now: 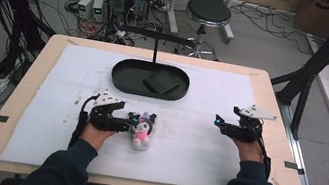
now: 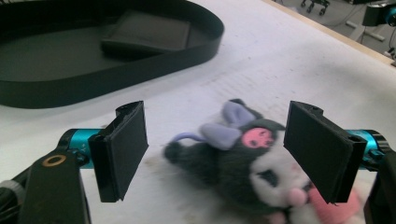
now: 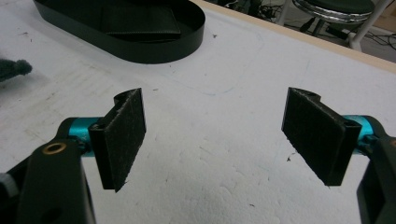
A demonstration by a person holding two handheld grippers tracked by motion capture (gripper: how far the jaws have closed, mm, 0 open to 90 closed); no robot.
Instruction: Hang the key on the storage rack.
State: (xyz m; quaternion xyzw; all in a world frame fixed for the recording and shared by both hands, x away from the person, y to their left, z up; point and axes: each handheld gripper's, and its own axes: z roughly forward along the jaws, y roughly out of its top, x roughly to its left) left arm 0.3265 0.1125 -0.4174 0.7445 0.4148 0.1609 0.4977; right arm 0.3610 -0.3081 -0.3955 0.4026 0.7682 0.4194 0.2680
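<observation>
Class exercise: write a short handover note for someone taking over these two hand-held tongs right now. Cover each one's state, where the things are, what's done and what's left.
Left tongs: open, jaws on either side of the plush toy, not closed on it.
Right tongs: open, holding nothing, over bare white mat.
Plush toy lies on the mat, in front of the black oval tray, which holds a dark flat square pad.
Done: left tongs lined up on the toy.
Left: probably close, lift, and perhaps move it to the tray.

A black oval tray (image 1: 122, 78) sits toward the far side of the white mat (image 1: 203, 150), with a flat dark square pad (image 1: 161, 82) lying inside it. Beyond the wooden table (image 1: 24, 99), a round black stool (image 1: 208, 11) stands among tangled floor cables.
</observation>
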